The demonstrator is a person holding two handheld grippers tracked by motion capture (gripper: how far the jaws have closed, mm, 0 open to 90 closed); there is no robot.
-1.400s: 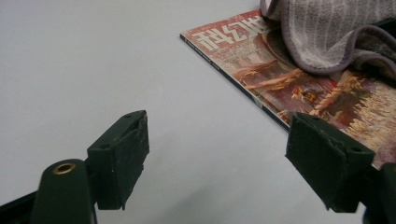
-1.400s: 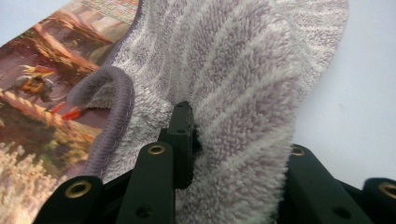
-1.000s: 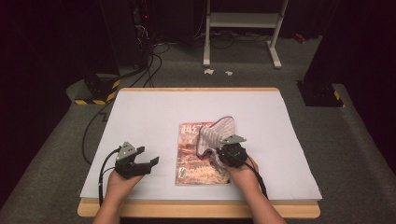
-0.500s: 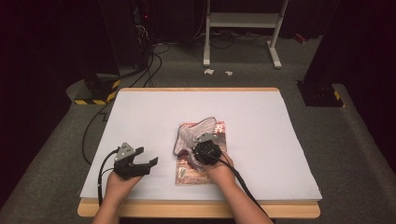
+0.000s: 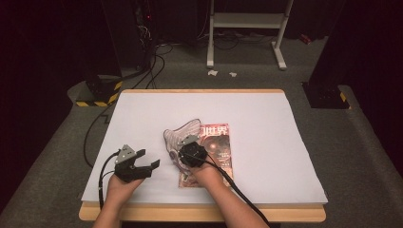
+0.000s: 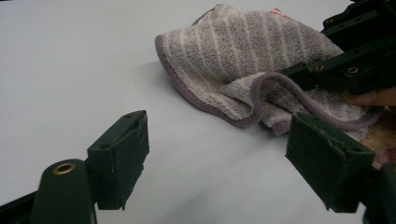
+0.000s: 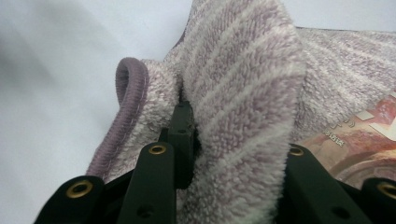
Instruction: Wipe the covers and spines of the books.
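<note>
White-covered bench, dark room. Right tool is pinching the striped towel, which is lying at the magazine's 9 o'clock edge. Left tool is waiting spread. Risk: dragging cloth could be shifting the magazine.

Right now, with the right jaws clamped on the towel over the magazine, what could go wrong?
1. The towel still lies partly on the magazine; pulling it leftwards may drag the magazine along.
2. The right gripper pinches one thick fold near the hem; the fold might slip out mid-pull.
3. The left gripper waits open close by, so the towel could bunch against it.
</note>
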